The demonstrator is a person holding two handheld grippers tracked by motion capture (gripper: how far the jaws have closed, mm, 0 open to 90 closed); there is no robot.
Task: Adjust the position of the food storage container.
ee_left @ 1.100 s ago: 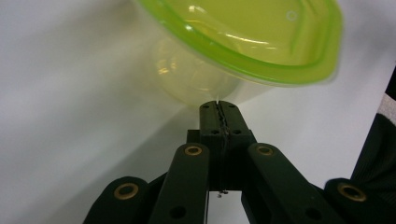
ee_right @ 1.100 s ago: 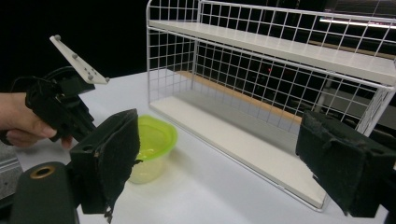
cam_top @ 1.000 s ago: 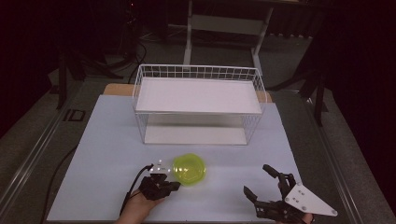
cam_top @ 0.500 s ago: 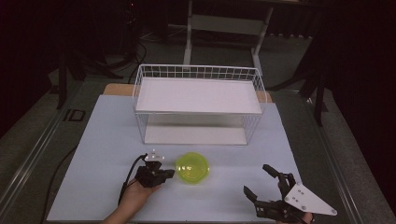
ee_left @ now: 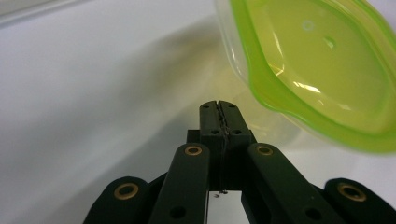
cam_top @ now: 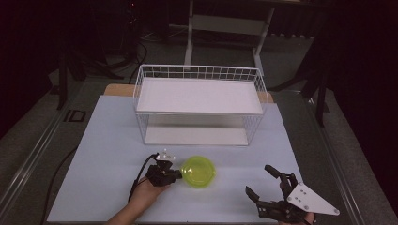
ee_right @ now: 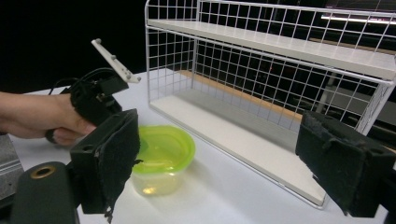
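The left gripper (ee_left: 218, 103), jaws pressed together on nothing, sits just beside the lime-green translucent plastic container (cam_top: 198, 171), seemingly placed to nudge it. The container rests on the white table (cam_top: 103, 140) before the white wire two-tier shelf rack (cam_top: 199, 105). The right gripper (cam_top: 268, 187) waits wide open nearby.

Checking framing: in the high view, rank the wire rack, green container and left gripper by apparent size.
1. wire rack
2. green container
3. left gripper, though it looks close to the container in size

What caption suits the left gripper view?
Shut left gripper beside the green container on the white table.
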